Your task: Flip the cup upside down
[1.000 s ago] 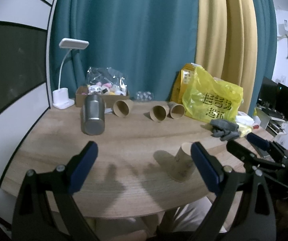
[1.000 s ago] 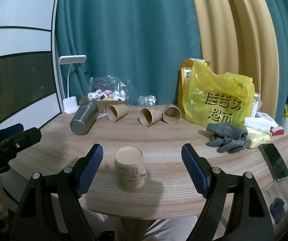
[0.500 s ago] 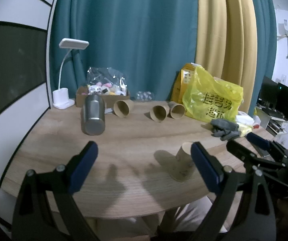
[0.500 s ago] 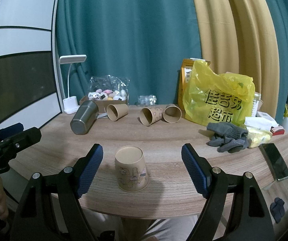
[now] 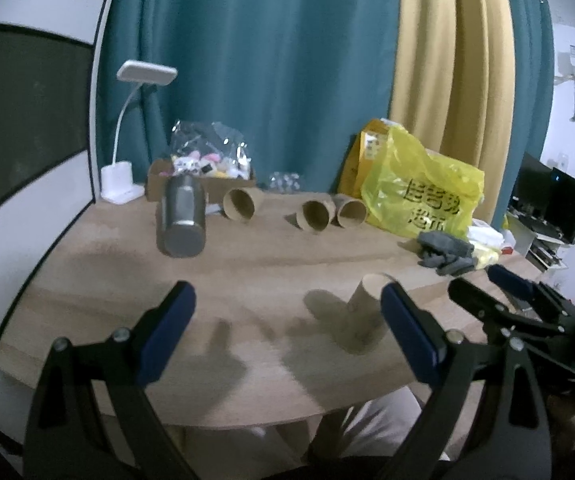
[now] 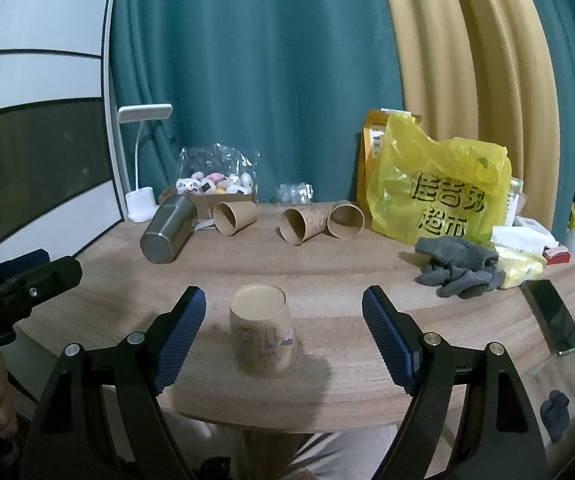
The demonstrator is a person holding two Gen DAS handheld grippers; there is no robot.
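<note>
Right tool (image 6: 283, 308) spread wide, blue pads on either side of the paper cup (image 6: 264, 331), touching nothing. Cup upside down near the front edge of the wooden surface (image 6: 347, 276), wide mouth down, closed base up, printed drawing on its side. Left tool (image 5: 287, 316) also spread wide, holding nothing, hanging over bare wood with the same cup (image 5: 365, 312) just inside its right pad. Seen from the right wrist, left tool low at the far left edge, clear of the cup.

Farther right: grey gloves (image 6: 457, 266) in a heap, a dark phone (image 6: 553, 318) flat near the edge, a small dark scrap (image 6: 554, 414) beyond the rim.

Toward the back: a steel tumbler (image 6: 169, 228) on its side, three more paper cups (image 6: 234, 217) (image 6: 301, 225) (image 6: 345, 220) lying on their sides, open mouths forward. Behind these, a cardboard box (image 6: 207, 202) with a clear bag of small items, a white desk lamp (image 6: 143, 156), a yellow shopping bag (image 6: 443, 196) in front of an orange packet. Teal and yellow curtains (image 6: 287, 80) at the very back.
</note>
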